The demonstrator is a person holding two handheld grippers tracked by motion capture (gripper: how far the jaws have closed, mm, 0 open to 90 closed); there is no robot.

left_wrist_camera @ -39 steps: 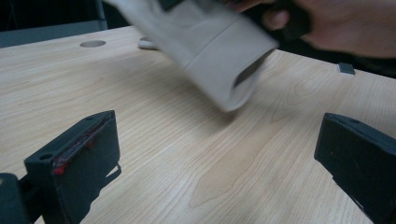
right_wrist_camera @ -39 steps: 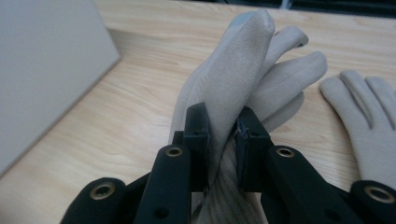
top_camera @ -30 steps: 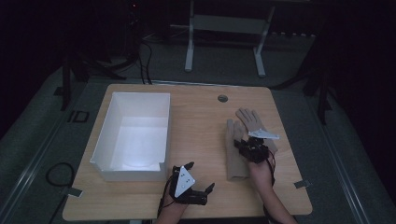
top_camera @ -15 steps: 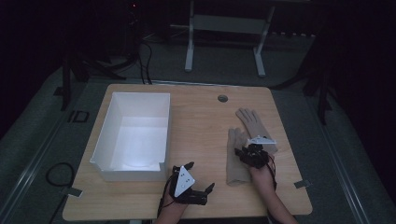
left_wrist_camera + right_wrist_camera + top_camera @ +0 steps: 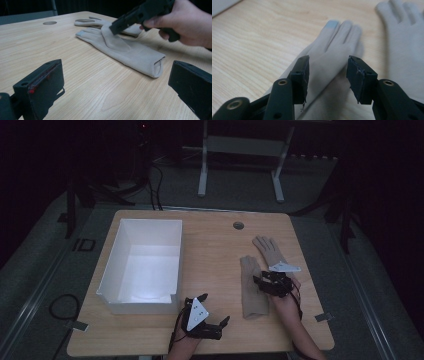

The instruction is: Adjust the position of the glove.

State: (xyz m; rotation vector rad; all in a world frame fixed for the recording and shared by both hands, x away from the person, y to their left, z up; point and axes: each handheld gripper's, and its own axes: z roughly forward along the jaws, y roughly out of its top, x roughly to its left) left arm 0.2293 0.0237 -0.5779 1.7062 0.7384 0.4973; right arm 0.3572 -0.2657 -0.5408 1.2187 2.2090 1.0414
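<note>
a white rectangular plastic bin [image 5: 142, 265] sits at the left of the light wooden tabletop [image 5: 210, 245]. the left claw [image 5: 212, 312] rests near the front edge, jaws wide apart. the right claw [image 5: 260, 282], jaws parted, hovers over the nearer beige fabric glove [image 5: 250, 292]; a second beige glove [image 5: 267, 249] lies just beside.

Your table [image 5: 75, 82] is pale wood with fine, matt grain. Both gloves [image 5: 125, 51] look like soft, smooth beige cloth. The bin [image 5: 142, 265] appears smooth white plastic; your gripper jaws are matt black.
</note>
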